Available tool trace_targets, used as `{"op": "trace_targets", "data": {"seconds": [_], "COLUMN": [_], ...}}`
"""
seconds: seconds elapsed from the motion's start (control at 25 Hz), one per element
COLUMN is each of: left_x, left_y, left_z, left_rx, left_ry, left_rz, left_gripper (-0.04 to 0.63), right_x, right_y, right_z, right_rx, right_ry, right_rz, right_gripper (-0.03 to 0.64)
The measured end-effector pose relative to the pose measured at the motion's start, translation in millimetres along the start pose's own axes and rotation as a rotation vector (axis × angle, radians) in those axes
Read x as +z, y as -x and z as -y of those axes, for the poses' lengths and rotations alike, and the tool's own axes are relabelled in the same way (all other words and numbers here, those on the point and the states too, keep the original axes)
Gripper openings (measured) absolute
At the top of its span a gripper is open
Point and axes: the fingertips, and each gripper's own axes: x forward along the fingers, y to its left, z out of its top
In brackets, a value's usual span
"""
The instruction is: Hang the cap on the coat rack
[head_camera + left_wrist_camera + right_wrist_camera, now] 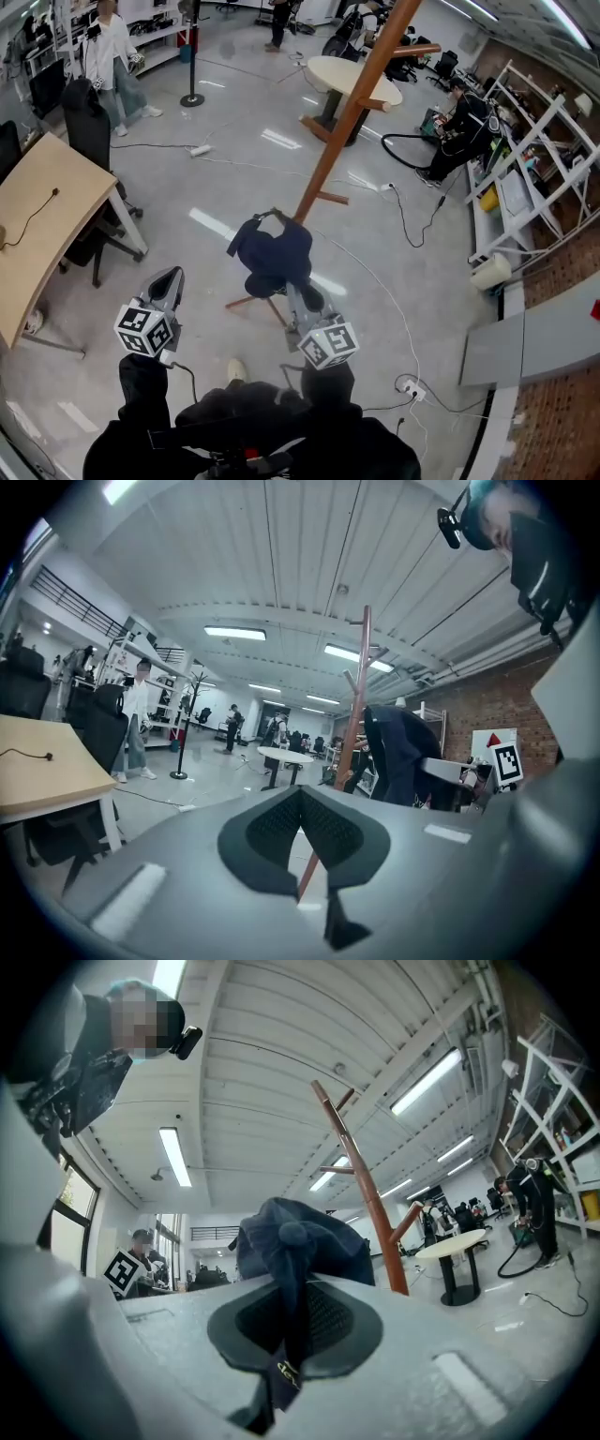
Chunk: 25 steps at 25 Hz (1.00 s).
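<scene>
- The right gripper's (289, 1309) fingers are pressing together on a fold of dark blue fabric, with a strip of it hanging down between the pads.
- That fabric is the cap (302, 1239), which is bulging up above the jaws in the right gripper view, its top button facing the camera.
- In the head view the right gripper (303, 298) is reaching forward under the cap (272, 251), holding it off the floor just beside the lower part of the coat rack (352, 105).
- The cap is sitting close against the slanting wooden pole, below a short peg (332, 198); I cannot tell whether it is touching the pole, and it is not hanging on any peg.
- The left gripper's (302, 795) fingers are meeting at their tips with nothing between them; the pole is showing through the slit lower down.
- The left gripper (168, 283) is hovering well to the left of the cap, above bare floor.
- Farther out, a wooden desk (45, 202) is standing at the left, a round table (345, 73) behind the rack, and white shelving (536, 178) along the right.
</scene>
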Motion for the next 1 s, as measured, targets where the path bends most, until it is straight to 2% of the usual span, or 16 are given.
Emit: {"op": "trace_targets", "data": {"seconds": [0.28, 0.44, 0.72, 1.0], "left_x": [2.7, 9.4, 18.0, 16.9], "left_y": [-25.8, -36.9, -57.3, -66.3], "left_z": [9.3, 21.3, 16.5, 2.0], "left_rx": [-0.085, -0.145, -0.242, -0.282], "left_ry": [-0.008, -0.012, -0.029, -0.023], "left_rz": [-0.013, -0.031, -0.053, -0.086], "left_gripper": [0.003, 0.003, 0.003, 0.003], "right_x": [6.0, 19.2, 21.5, 7.7], "right_y": [10.9, 26.2, 27.7, 23.4], "right_z": [10.5, 17.3, 21.6, 16.6], "right_rx": [-0.076, -0.155, -0.276, -0.337], "right_ry": [0.021, 0.029, 0.048, 0.041], "right_rz": [0.013, 0.022, 0.05, 0.026], "right_gripper": [0.012, 0.012, 0.012, 0.012]}}
